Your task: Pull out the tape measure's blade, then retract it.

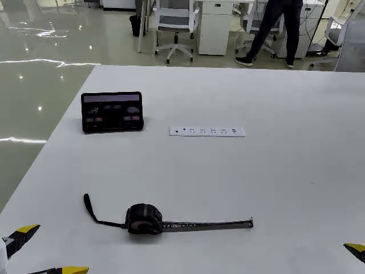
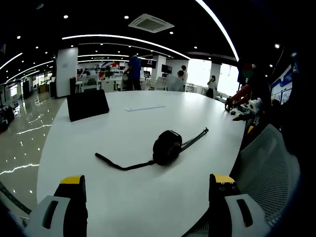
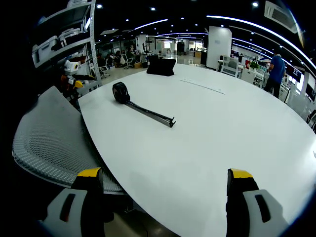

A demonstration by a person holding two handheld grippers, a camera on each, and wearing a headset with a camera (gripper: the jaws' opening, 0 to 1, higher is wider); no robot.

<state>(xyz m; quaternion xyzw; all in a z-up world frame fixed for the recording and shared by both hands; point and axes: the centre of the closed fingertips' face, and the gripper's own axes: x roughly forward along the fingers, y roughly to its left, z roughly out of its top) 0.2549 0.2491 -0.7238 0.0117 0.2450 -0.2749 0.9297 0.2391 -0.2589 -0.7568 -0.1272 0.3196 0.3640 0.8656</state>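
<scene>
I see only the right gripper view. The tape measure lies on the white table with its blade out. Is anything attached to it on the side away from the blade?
Observer: Yes. In the head view a black strap runs from the tape measure, on the side opposite the blade, and lies flat on the table.
Operator: Is the left gripper open?
Observer: Yes. In the left gripper view, the jaws of the left gripper stand wide apart. The tape measure lies ahead between them, untouched.
Operator: Is the tablet switched on?
Observer: Yes. In the head view the tablet faces the person and its screen is lit.
</scene>
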